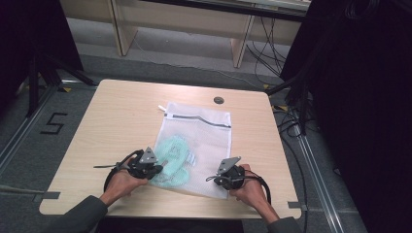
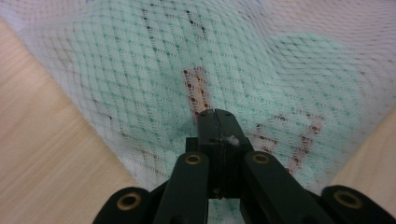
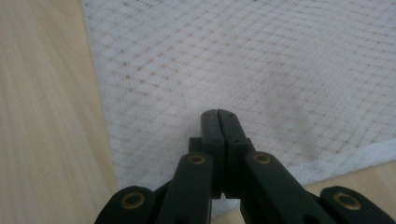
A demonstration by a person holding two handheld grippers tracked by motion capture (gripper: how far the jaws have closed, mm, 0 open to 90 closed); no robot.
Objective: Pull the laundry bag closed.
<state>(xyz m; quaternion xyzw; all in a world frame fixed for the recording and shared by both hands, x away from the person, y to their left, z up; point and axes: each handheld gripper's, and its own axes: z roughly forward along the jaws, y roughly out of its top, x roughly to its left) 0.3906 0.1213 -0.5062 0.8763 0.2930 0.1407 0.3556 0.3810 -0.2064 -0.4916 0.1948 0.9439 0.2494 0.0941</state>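
A light wooden table (image 1: 116,121) with a round dark grommet (image 1: 218,100) is seen on grey floor marked "5" (image 1: 53,123).

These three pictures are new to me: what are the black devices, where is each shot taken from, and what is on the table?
A person sits at a wooden table and holds a hand tool in each hand, each ending in two black jaws: the tongs. The high view looks down from above the person's side, with the left tongs at its left and the right tongs at its right. The other two pictures come from small cameras riding on the tools, looking along their jaws.

On the table lies a white mesh bag with a mint-green garment inside it and a dark zip along its far edge.

Both pairs of jaws are closed together. The left tongs sit over the green garment seen through the mesh. The right tongs sit over the bag's near corner. Whether either pinches the mesh I cannot tell.
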